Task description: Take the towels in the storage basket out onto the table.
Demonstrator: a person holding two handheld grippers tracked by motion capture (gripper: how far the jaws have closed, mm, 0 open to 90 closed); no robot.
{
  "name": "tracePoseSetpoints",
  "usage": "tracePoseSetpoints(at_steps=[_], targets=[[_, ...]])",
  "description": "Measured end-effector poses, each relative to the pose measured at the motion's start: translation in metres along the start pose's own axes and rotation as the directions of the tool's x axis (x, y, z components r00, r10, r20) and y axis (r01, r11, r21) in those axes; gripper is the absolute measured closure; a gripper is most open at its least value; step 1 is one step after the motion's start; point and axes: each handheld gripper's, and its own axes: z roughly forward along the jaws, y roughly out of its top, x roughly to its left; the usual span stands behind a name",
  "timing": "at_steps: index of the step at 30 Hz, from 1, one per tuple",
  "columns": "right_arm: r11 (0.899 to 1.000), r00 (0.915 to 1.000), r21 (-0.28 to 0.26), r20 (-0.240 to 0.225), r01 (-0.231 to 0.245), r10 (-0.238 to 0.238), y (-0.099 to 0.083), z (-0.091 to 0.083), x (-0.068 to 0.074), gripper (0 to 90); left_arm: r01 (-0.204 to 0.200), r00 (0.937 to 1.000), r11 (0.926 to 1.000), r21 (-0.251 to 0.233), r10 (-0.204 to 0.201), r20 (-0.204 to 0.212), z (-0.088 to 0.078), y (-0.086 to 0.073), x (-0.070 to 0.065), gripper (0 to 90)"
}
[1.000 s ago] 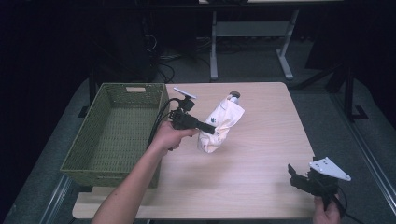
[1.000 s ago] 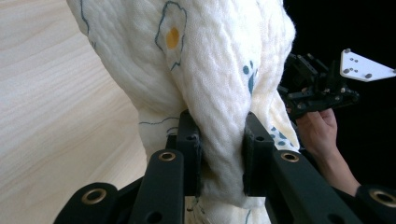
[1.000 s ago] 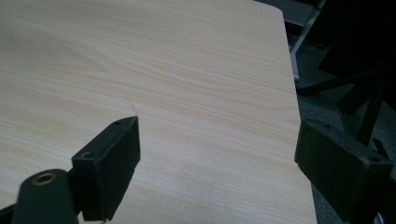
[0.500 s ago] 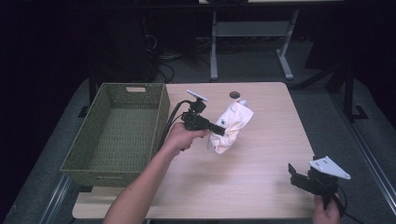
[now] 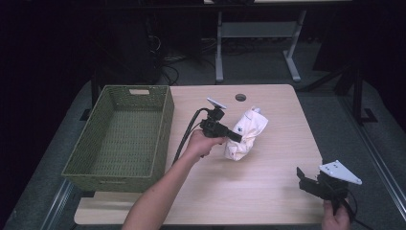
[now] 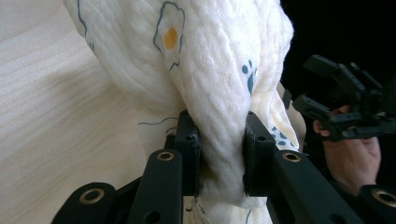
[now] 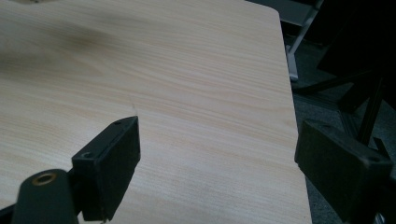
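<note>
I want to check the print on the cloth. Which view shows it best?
The left gripper view: the white cloth sits close up, pinched in the left claw, with egg and blue paw marks clear. The high view shows the cloth small, its print just specks.

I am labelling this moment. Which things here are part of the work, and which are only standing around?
Part of the work:
left gripper, shut on the white cloth
green basket, probably

Only around:
right gripper, open, holding nothing
table hole
</note>
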Motion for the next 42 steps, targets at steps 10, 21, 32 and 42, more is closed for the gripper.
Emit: tracePoseSetpoints(at_steps=[10, 21, 32, 42], targets=[[1.0, 1.0, 0.001, -0.006, 0.0, 0.0, 0.0, 0.0, 0.001, 13.9, 0.011, 0.9994, 0.9991, 0.042, -0.009, -0.034, 0.027, -0.003, 0.006, 70.7], [1.0, 0.9999, 0.001, -0.011, 0.002, -0.002, 0.0, 0.001, 0.002, 13.9, 0.027, 0.9986, 0.9971, 0.072, -0.024, -0.047, 0.046, -0.01, 0.009, 66.1], [1.0, 0.9999, -0.002, -0.012, 0.003, -0.003, 0.0, 0.0, 0.002, 13.9, 0.028, 0.999, 0.998, 0.056, -0.026, -0.037, 0.051, -0.012, 0.004, 57.6], [1.0, 0.9999, 0.001, -0.015, 0.008, -0.008, 0.001, 0.002, 0.004, 13.9, -0.01, 0.9998, 0.9999, -0.002, 0.01, -0.016, 0.033, -0.014, -0.009, 48.9]])
